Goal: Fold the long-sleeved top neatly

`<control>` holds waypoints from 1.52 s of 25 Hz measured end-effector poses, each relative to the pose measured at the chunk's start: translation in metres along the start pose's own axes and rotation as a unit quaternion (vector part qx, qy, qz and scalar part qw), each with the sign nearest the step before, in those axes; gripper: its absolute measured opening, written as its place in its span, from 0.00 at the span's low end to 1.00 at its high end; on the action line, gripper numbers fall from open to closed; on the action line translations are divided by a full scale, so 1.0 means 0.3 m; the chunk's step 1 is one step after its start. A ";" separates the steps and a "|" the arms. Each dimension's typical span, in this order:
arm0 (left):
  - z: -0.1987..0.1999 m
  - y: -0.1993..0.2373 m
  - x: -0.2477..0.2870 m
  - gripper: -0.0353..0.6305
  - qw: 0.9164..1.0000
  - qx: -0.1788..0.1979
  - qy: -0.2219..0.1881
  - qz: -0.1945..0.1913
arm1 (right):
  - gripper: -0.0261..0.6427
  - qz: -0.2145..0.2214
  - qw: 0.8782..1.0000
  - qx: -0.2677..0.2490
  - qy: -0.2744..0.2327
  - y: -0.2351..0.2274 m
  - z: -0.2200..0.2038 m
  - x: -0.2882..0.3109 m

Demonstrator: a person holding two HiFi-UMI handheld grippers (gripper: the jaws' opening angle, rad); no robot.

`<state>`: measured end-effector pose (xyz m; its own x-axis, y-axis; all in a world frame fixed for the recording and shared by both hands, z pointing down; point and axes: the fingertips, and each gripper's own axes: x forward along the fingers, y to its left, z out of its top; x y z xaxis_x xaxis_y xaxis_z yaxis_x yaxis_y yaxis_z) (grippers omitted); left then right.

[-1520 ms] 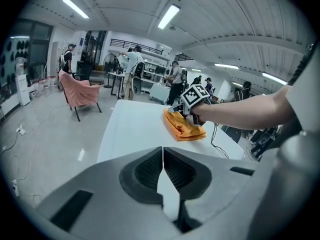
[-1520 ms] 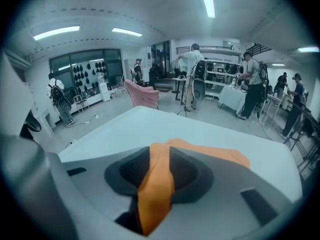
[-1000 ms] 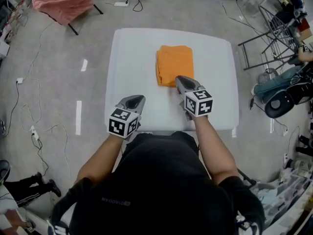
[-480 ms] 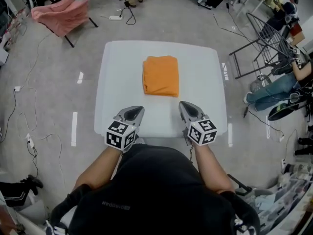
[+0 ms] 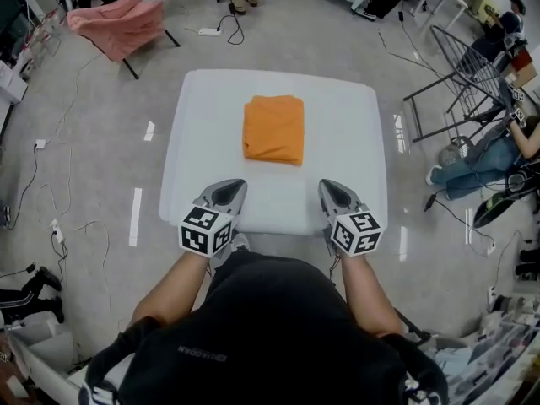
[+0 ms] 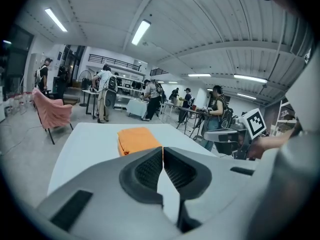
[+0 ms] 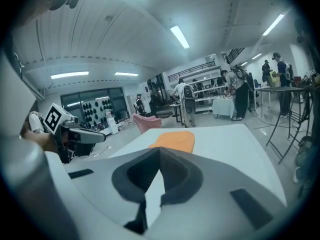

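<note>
The orange long-sleeved top (image 5: 273,129) lies folded into a neat rectangle on the far half of the white table (image 5: 354,142). It also shows in the left gripper view (image 6: 136,139) and the right gripper view (image 7: 172,140), beyond the jaws. My left gripper (image 5: 231,191) hovers over the table's near edge at the left, shut and empty. My right gripper (image 5: 334,191) hovers over the near edge at the right, shut with nothing in it. Both are well short of the top.
A pink-draped chair (image 5: 118,24) stands at the far left. A metal rack (image 5: 460,66) and a seated person (image 5: 489,154) are at the right. Cables (image 5: 59,192) run over the floor at the left. Several people stand in the background (image 6: 105,91).
Both grippers have pulled back from the folded top toward the table's near edge. The right gripper, which was at the top's near corner, has left it and its jaws have closed.
</note>
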<state>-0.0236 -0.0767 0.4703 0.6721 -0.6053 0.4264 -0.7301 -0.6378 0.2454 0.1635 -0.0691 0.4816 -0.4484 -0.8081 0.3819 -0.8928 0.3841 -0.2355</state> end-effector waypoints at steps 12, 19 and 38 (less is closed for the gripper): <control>0.001 -0.044 -0.007 0.07 1.000 -0.013 0.004 0.006 | 0.05 0.012 1.000 -0.006 -0.005 0.015 0.014 -0.050; 0.015 -0.035 0.000 0.07 1.000 -0.004 0.002 0.010 | 0.05 0.014 1.000 -0.004 0.001 0.010 -0.003 -0.025; 0.029 -0.027 -0.001 0.07 1.000 0.008 0.005 0.006 | 0.05 0.012 1.000 -0.004 0.006 0.016 0.008 -0.020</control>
<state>-0.0168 -0.0753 0.4606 0.6614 -0.6083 0.4389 -0.7363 -0.6380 0.2253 0.1620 -0.0635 0.4761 -0.4704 -0.7928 0.3874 -0.8819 0.4074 -0.2372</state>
